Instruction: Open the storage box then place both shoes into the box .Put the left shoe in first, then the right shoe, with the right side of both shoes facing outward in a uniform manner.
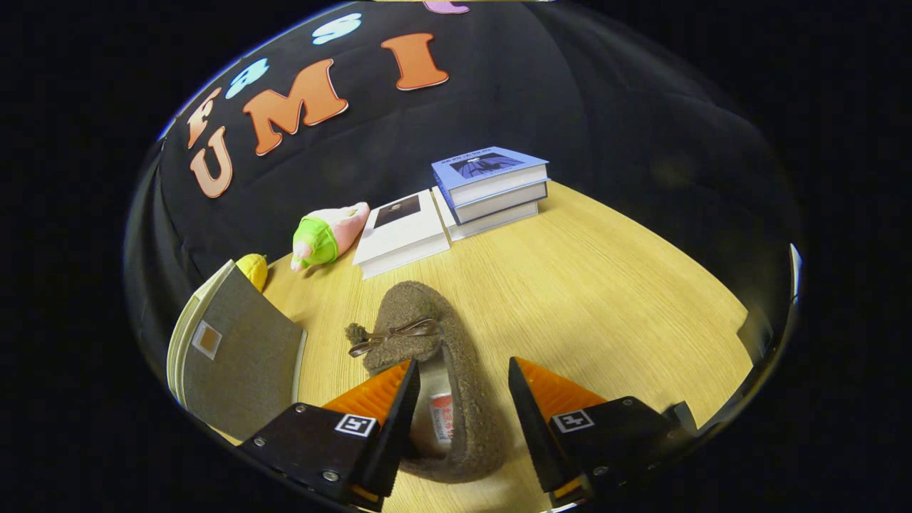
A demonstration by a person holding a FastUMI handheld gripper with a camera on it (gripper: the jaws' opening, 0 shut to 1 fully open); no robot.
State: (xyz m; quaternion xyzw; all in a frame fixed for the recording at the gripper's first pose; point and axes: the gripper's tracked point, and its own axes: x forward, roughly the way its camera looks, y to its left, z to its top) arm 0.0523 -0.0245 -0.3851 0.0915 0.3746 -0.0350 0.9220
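The shoe (434, 370), a fuzzy brown slipper with a thin brown bow on its toe, lies on the pale wood-grain worktop (605, 299), its heel end between the fingers of the tool (462, 370) and its toe pointing beyond them. The fingers stand apart, one on each side of the slipper's opening; whether either touches it cannot be told. Beside the left finger, the storage box (235, 356) shows a flat grey fabric panel with a small square tag. Farther back, a stack of books (491, 189) with a blue cover on top sits next to a white book (402, 231). A pink-and-green plush toy (328, 235) and a yellow toy (253, 269) lie near the black cloth wall (499, 107).
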